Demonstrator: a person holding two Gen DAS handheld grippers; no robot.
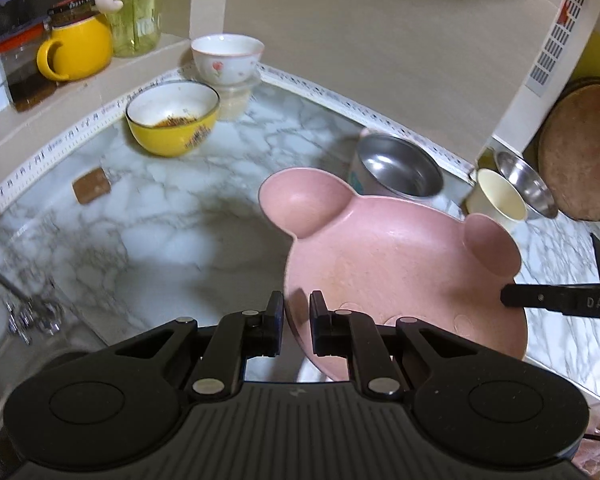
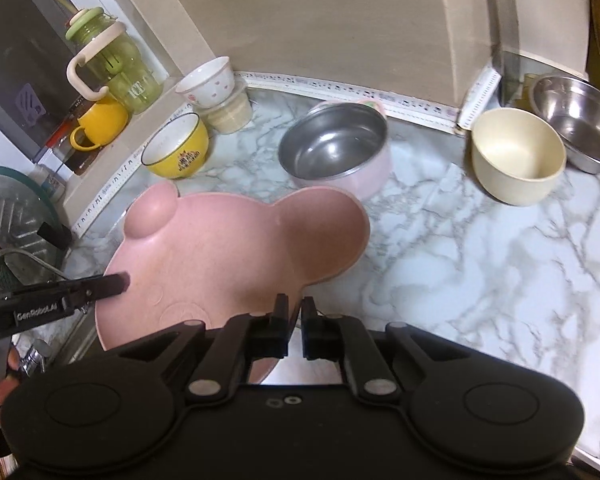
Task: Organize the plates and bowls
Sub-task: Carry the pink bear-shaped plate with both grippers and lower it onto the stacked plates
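Both grippers, left gripper (image 1: 296, 314) and right gripper (image 2: 295, 316), clamped on opposite rims of pink bear-eared plate (image 2: 228, 256), tilted over marble-patterned counter (image 2: 460, 272). Best kept level, moved together, lowered gently beside steel-lined pink bowl (image 2: 336, 148) and cream bowl (image 2: 516, 156). Matte plastic, smooth, two rounded ear wells.

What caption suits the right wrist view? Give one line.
Both tongs clamp the pink bear-shaped plate's rim above the marble counter, bowls behind.
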